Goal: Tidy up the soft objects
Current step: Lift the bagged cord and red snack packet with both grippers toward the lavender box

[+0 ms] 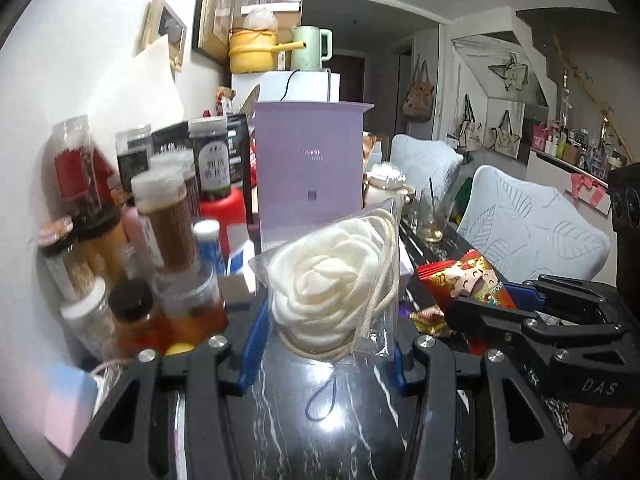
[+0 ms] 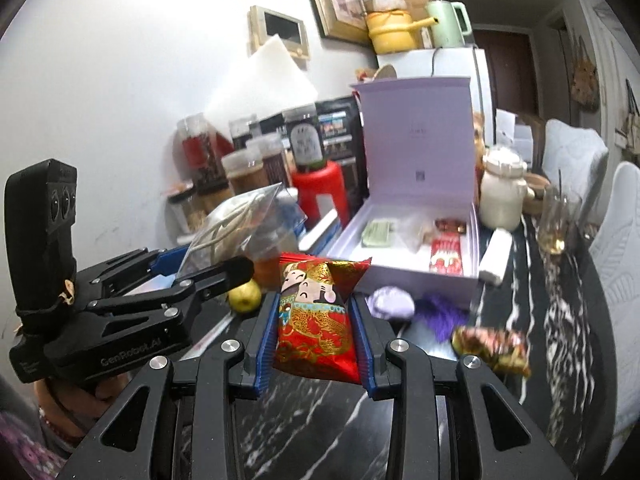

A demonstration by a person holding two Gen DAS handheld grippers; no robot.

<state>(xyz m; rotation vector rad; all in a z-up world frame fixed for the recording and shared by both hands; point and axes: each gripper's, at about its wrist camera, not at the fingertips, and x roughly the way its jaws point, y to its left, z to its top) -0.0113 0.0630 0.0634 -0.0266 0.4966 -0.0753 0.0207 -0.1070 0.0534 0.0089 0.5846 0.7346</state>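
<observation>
My left gripper (image 1: 326, 320) is shut on a clear plastic pouch (image 1: 336, 280) with a white fabric rose and a cord inside, held above the black marble table (image 1: 340, 420). The pouch also shows in the right wrist view (image 2: 236, 232). My right gripper (image 2: 316, 320) is shut on a red and gold snack packet (image 2: 316, 316), also seen in the left wrist view (image 1: 468, 280). An open lilac gift box (image 2: 408, 256) stands behind, with several small packets in its tray. A lilac soft pouch (image 2: 392, 300) and a purple tassel (image 2: 440, 312) lie in front of it.
Jars and bottles (image 1: 160, 216) crowd the left by the wall, with a red container (image 2: 320, 192). A green pear (image 2: 245, 295) lies near the left gripper. A gold wrapped candy (image 2: 492, 346), a cream jug (image 2: 502, 192), a glass (image 2: 554, 224) and pale chairs (image 1: 528, 232) stand right.
</observation>
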